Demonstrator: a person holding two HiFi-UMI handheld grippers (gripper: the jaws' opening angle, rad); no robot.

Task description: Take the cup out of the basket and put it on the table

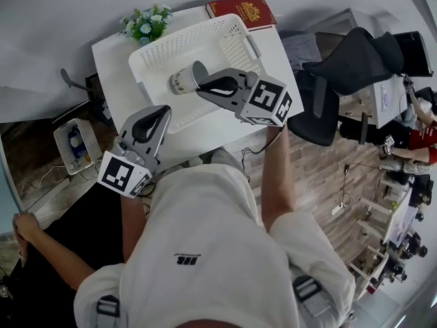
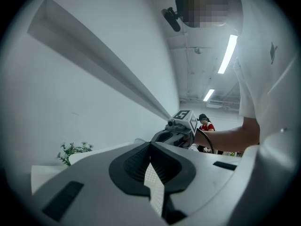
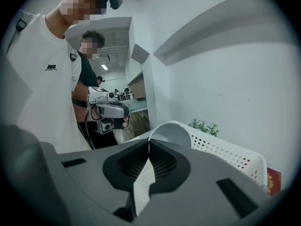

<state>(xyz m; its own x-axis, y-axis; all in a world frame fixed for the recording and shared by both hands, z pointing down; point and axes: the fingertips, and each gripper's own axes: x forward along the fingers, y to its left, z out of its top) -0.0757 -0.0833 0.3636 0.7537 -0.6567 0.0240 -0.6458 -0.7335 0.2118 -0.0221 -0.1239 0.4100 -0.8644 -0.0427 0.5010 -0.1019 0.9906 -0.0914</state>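
1. Your right claw (image 1: 201, 83) is pinched on the cup (image 1: 181, 83). Its own view shows the two pads nearly together, with only the thin wall at the rim between them.
2. The cup hangs over the inside of the white basket (image 1: 205, 39). It is tipped on its side, with its base pointing away from the claw and its mouth toward it. It looks lifted off the basket floor, but it is not yet out past the rim.
3. It looks like a paper cup, so expect it to be very light, with a soft wall that buckles under pressure. The rolled rim is the stiffest part and is the best place to hold it.
4. One wall at the rim is a narrow hold, so the cup can swing or pivot between the pads. Move smoothly and do not squeeze harder.
5. Carry it sideways over the basket wall to a bare part of the table (image 1: 109, 63). Turn the claw so the base faces down before you let go, because an empty cup tips easily.
6. Your left claw (image 1: 164, 110) is pressed together with nothing in it. It hovers near the basket's front-left corner, apart from the cup.
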